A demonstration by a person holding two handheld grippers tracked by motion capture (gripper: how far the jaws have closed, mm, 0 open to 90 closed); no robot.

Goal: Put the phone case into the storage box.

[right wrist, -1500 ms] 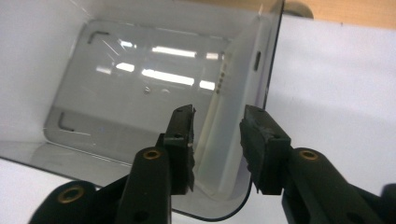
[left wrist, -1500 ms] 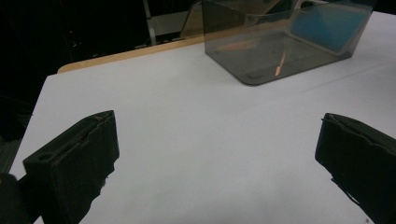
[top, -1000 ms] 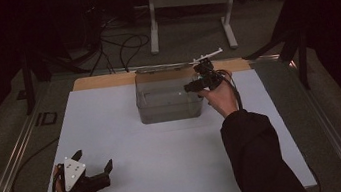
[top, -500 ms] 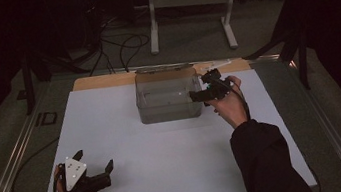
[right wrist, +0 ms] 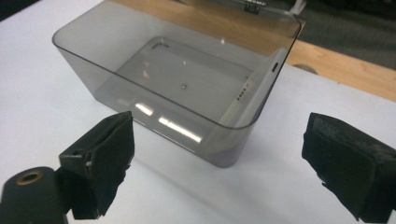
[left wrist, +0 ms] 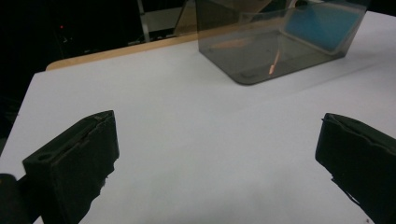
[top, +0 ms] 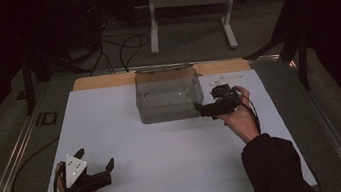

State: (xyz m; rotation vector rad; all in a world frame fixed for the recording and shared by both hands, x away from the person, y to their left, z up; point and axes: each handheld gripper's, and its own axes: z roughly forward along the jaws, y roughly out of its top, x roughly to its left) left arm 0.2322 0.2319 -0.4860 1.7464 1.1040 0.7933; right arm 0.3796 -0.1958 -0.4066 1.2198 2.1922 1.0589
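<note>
- Leftmost, your left gripper (top: 99, 172) rested low on the white table surface (top: 167, 162), near its front left corner, with the grey three-cornered plate (top: 74, 168) on top of it. Its jaws stood wide apart and released, with bare surface between them in the left gripper view.
- At the centre, toward the far edge, the smoky transparent box (top: 169, 96) sat upright on the white surface, its open top facing up. A strip of bare wood (top: 101, 81) ran behind it along the table's far side. In the left gripper view the box (left wrist: 275, 42) lay well ahead of the jaws.
- At the right, your right gripper (top: 202, 110) was held just beside the box's front right corner, its jaws pointing toward it. They had just been opening and stood wide, gripping nothing; in the right gripper view the box (right wrist: 187, 88) lay ahead of them, its near corner between the two pads but untouched.
- Rightmost, your dark sleeve (top: 277, 167) came in from the table's front edge.
</note>
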